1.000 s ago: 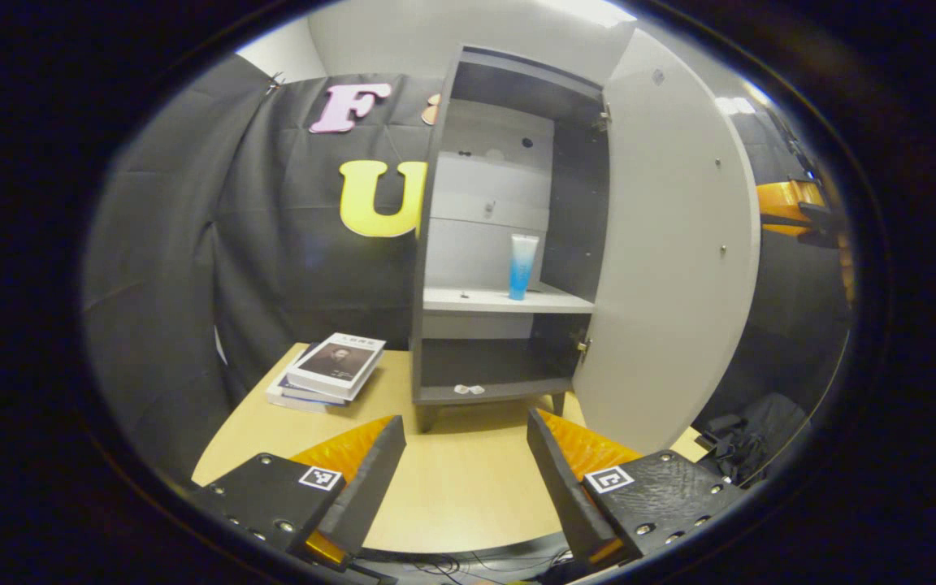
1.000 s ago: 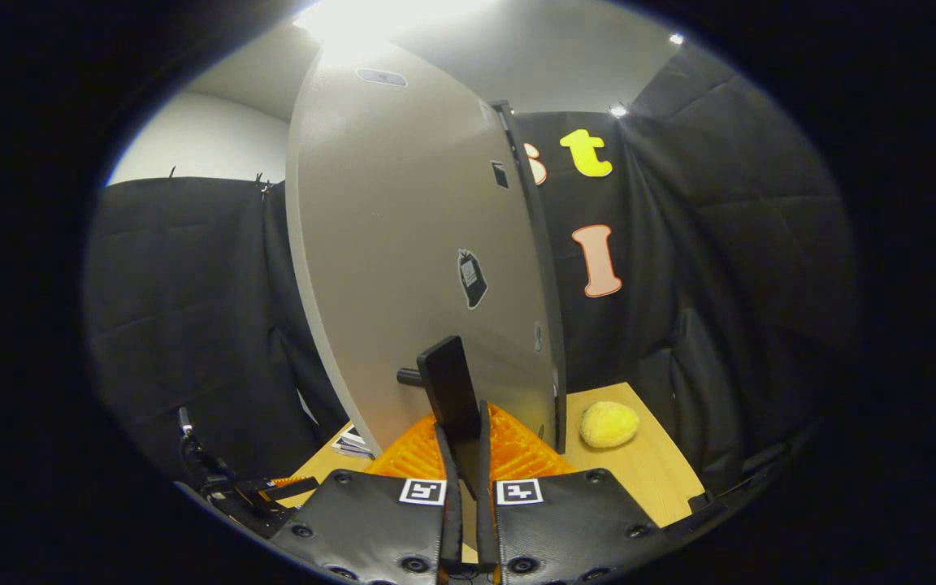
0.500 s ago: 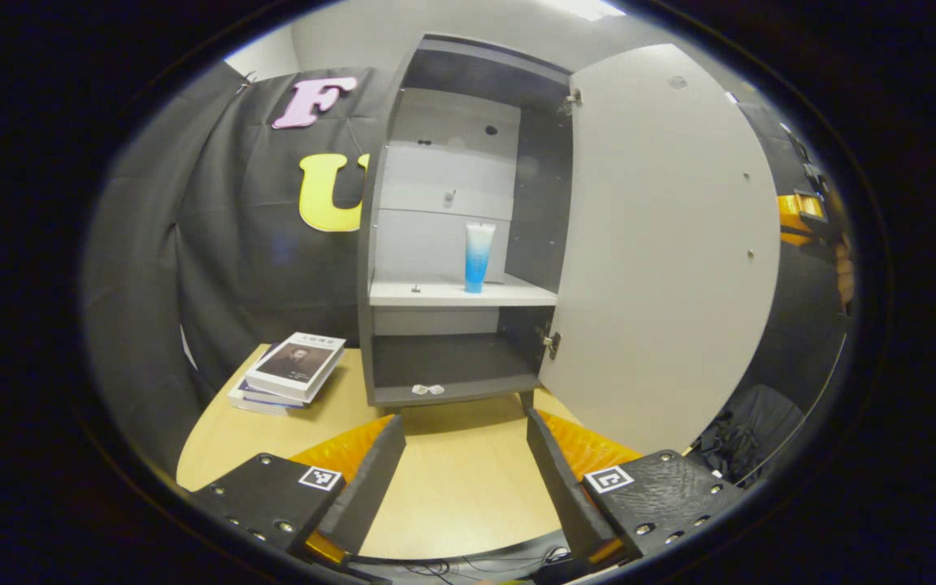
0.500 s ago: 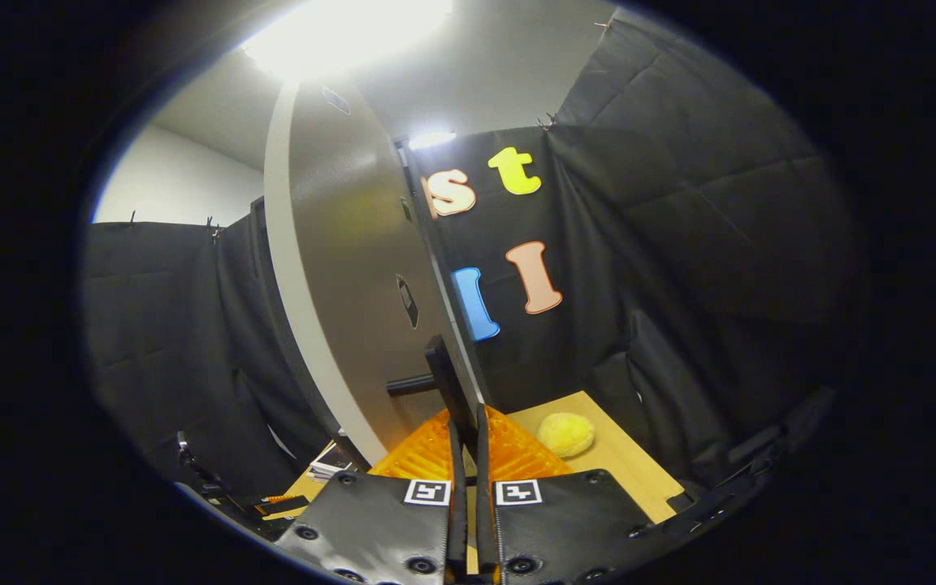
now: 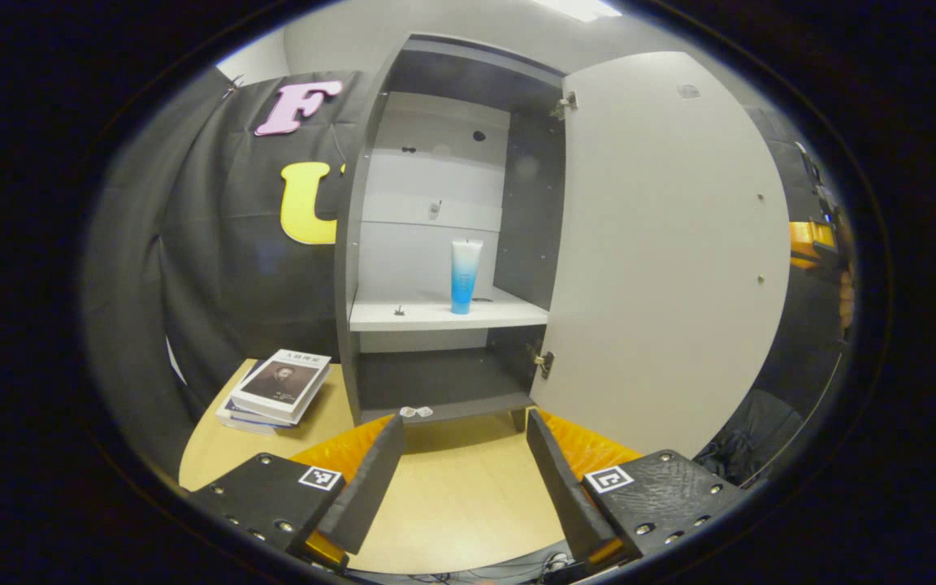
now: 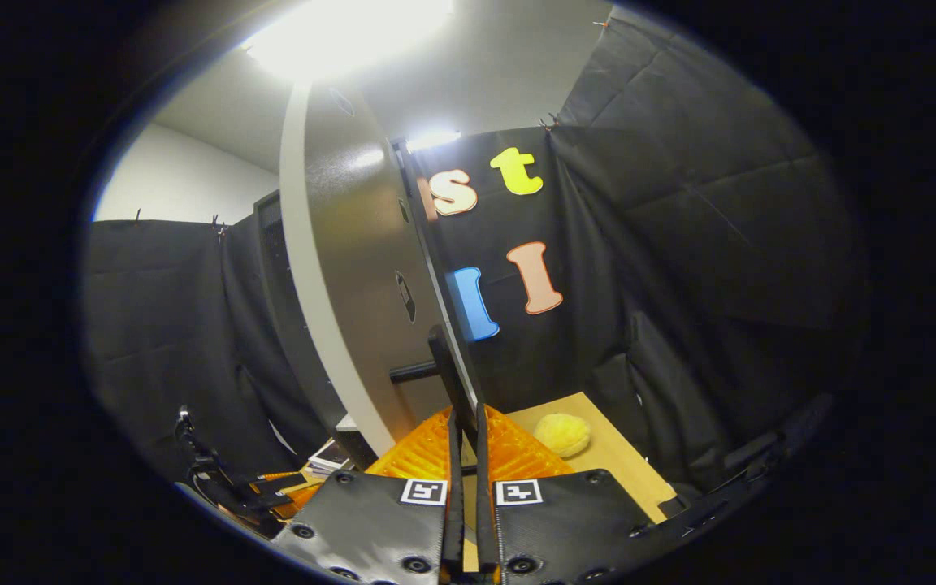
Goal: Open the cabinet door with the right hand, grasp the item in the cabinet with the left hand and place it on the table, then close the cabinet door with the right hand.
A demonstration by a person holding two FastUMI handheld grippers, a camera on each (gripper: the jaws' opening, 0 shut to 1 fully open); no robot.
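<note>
Tube (image 5: 465,275) stands upright on the pale shelf (image 5: 444,313) of the cabinet (image 5: 370,244), long axis vertical, cap end down. We note the door (image 5: 667,244) now swung wider than a second ago, and the cabinet larger in the left gripper view. We record the tube as smooth plastic, white fading to blue; the door flat and matte. Left gripper (image 5: 464,471) is spread wide over the wooden table (image 5: 452,496), holding nothing. Right gripper (image 6: 465,422) stays clenched on the bar-shaped handle (image 6: 445,366).
</note>
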